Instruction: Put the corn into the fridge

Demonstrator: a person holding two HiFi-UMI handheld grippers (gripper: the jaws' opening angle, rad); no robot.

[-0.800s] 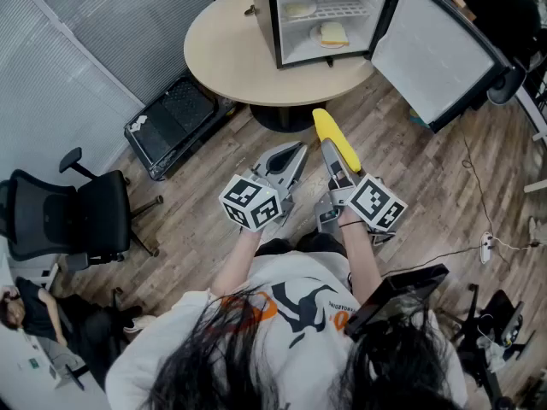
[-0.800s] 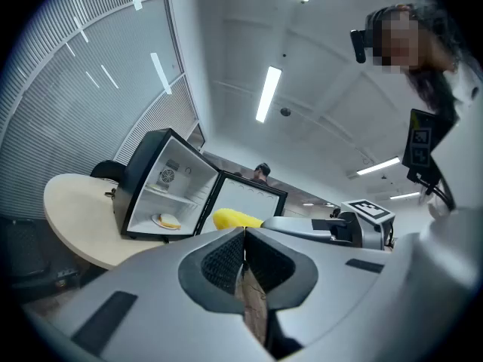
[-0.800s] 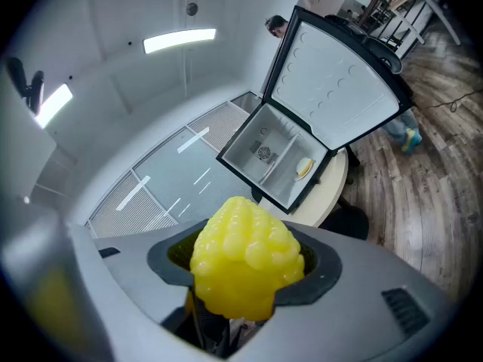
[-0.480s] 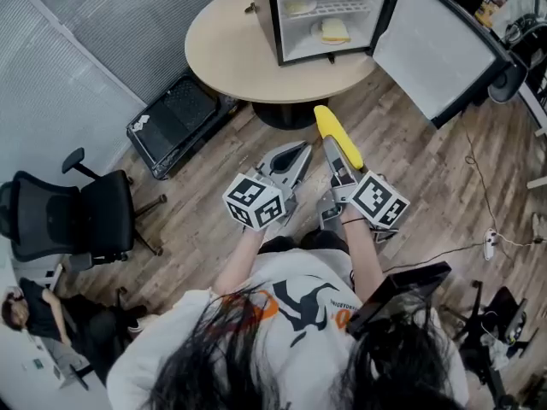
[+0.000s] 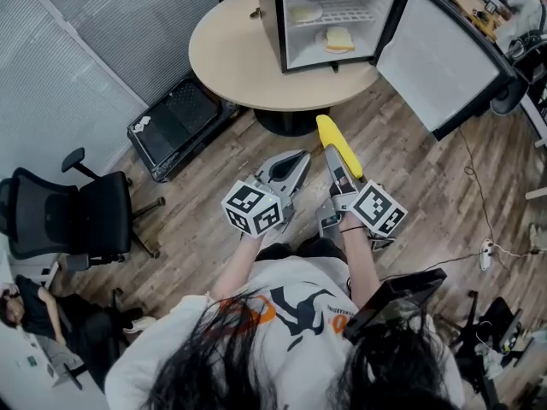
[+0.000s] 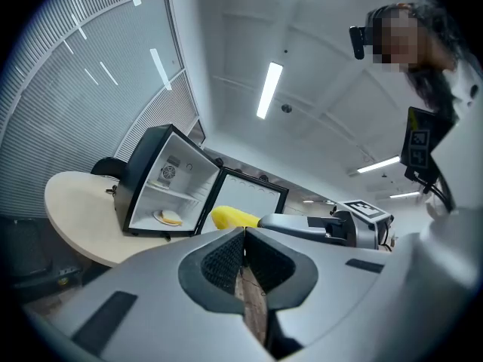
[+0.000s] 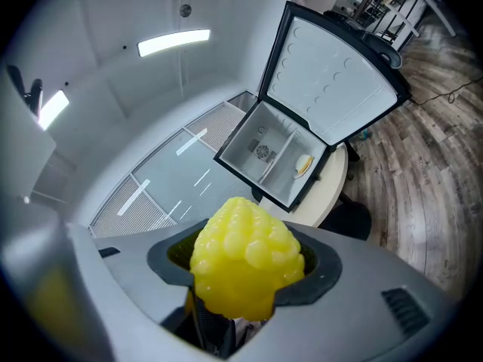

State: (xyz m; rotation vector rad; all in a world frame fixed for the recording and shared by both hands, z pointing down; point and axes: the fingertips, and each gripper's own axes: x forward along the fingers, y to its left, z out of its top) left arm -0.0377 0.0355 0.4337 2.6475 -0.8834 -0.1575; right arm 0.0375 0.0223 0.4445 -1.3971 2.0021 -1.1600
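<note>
Wood-plank floor [image 5: 427,178], office room. Round tabletop [image 5: 231,54], well ahead of both sets of jaws, carrying a mini fridge [image 5: 275,15]. Fridge door [image 5: 440,54]: swung wide open, with room left inside. Right gripper [image 5: 336,167]: jaws clamped on the corn [image 5: 338,143], cob tip projecting forward toward the fridge. Left gripper [image 5: 299,158]: jaws together, nothing between them, just beside the right. Status, as judged: door open and corn in hand; carrying it across and placing it inside remain.
</note>
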